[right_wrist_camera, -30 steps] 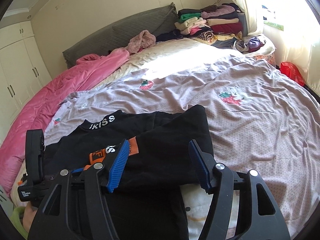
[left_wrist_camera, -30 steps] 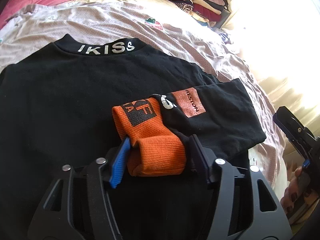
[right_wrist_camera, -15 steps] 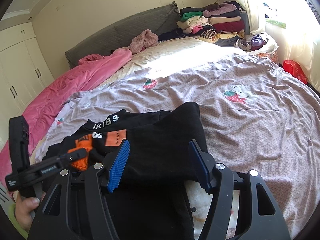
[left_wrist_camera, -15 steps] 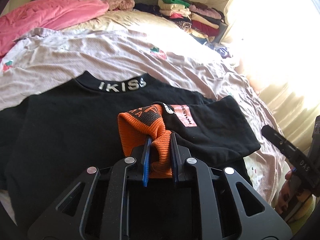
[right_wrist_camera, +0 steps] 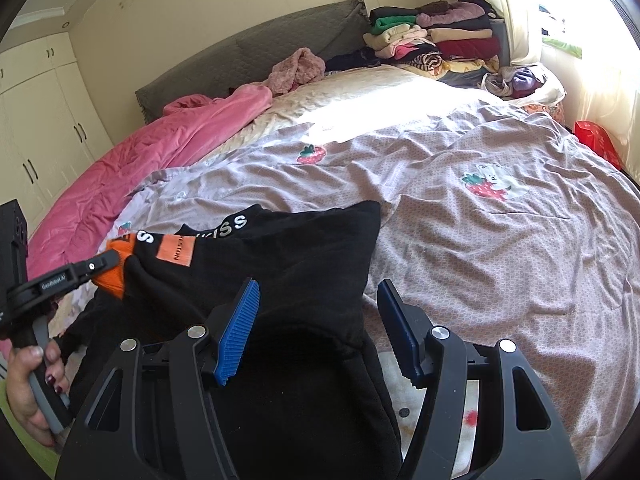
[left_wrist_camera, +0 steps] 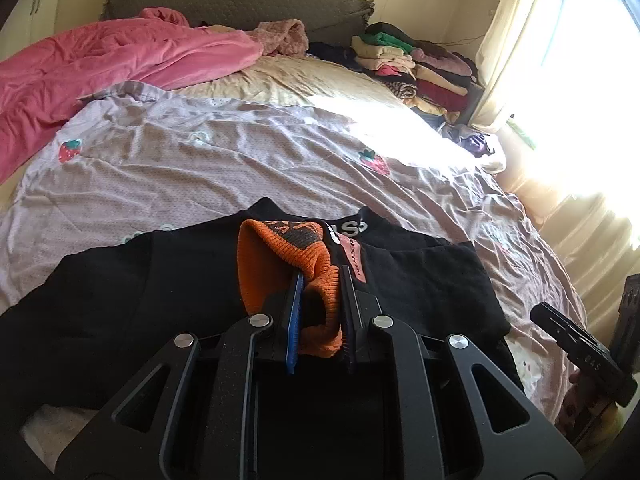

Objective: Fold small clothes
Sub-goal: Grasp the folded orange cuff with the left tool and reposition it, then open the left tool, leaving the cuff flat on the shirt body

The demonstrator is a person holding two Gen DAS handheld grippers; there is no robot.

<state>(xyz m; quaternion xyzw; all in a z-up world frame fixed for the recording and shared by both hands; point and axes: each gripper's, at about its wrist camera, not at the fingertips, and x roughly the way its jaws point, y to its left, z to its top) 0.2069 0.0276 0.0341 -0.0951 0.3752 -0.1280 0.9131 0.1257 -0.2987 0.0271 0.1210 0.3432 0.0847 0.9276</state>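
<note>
Nearest us, our left gripper (left_wrist_camera: 320,300) is clamped on the orange cuff (left_wrist_camera: 280,264) of the black sweater (left_wrist_camera: 160,288), lifting that sleeve above the garment spread on the lilac bedspread (left_wrist_camera: 200,160). Our right gripper (right_wrist_camera: 318,320) hangs over the sweater's other sleeve, fingers apart, gripping nothing. Beyond, folded clothes (right_wrist_camera: 436,40) are stacked beside the headboard (right_wrist_camera: 280,36).
</note>
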